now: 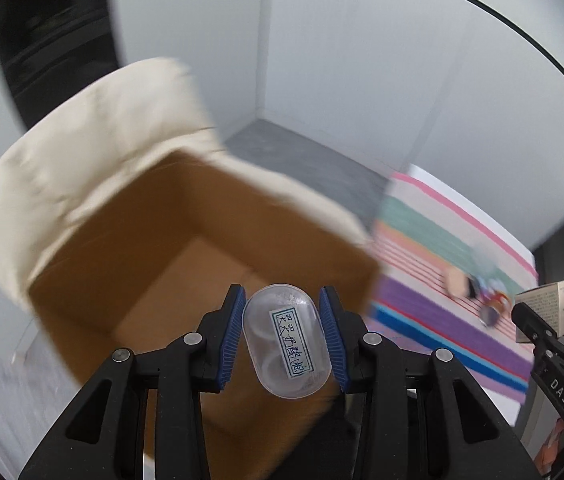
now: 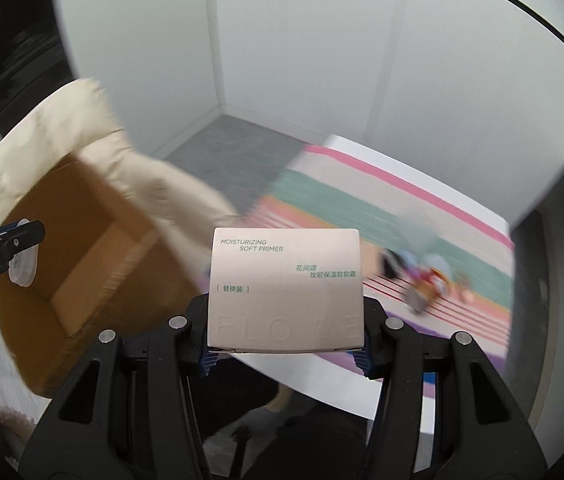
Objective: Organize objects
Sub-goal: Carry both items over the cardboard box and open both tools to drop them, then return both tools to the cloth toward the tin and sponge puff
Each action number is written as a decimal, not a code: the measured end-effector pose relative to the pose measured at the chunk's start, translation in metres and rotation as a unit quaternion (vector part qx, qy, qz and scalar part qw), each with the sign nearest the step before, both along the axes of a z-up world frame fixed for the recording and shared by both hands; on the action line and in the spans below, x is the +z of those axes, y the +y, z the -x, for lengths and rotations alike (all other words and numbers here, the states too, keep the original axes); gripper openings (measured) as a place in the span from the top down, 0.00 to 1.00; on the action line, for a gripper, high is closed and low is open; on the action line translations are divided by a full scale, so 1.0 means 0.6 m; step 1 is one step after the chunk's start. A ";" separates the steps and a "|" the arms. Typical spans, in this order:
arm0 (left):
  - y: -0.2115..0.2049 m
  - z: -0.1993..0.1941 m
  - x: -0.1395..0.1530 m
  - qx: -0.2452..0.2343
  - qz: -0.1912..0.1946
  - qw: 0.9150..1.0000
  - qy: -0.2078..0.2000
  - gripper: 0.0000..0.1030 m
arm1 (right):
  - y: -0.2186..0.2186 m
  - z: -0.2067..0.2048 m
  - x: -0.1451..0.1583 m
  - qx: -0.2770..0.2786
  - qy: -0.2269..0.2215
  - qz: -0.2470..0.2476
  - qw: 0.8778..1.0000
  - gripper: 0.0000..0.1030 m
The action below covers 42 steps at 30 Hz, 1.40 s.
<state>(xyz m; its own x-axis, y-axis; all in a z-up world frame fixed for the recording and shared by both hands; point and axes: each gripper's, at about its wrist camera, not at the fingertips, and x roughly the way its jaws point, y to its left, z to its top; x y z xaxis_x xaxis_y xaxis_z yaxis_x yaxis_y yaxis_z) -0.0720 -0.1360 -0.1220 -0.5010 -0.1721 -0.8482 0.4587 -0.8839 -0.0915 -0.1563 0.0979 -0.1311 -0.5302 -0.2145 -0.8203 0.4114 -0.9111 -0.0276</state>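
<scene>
Left gripper: blue ribbed pads are clamping a clear oval plastic capsule case by its two long sides. The case is carrying a white label with handwritten dark characters, running lengthwise between the fingers. Two pale rings are showing through the plastic.

Directly beyond and below the left fingertips an open brown cardboard box is sitting with its mouth facing up; the case is hanging over the box opening, not touching it. A cream cloth is draping over the box's far and left rims. Right of the fingers, a striped mat in pink, green, peach, purple and blue is lying flat, with a small blurred cluster of mixed objects on it, too smeared to identify.

Right gripper: fingers are holding a flat beige square carton printed "MOISTURIZING SOFT PRIMER", gripped at its lower edge, standing up from the jaws, printed face toward the camera. Pads are mostly hidden behind the carton; blue tips are just peeking out at both lower corners.

Left of the right fingers, the box and cloth are showing again, with the left gripper and case over the box opening. Beyond and right of the carton, the mat and blurred cluster are lying well apart from the fingers.
</scene>
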 end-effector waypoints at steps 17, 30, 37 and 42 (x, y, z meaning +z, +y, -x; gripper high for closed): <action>-0.214 -0.115 -0.060 0.129 -0.013 0.991 -0.021 0.07 | -0.334 -0.084 -0.043 0.142 0.003 -0.034 0.989 0.00; -0.226 -0.123 -0.076 0.135 -0.025 0.990 -0.022 0.07 | -0.347 -0.082 -0.060 0.140 -0.008 -0.039 0.989 0.00; -0.206 -0.114 -0.070 0.117 -0.018 0.993 -0.022 0.07 | -0.327 -0.081 -0.061 0.126 -0.007 -0.041 0.991 0.00; -0.164 -0.080 -0.064 0.087 -0.025 0.996 -0.016 0.07 | -0.274 -0.068 -0.055 0.092 -0.007 -0.035 0.995 0.00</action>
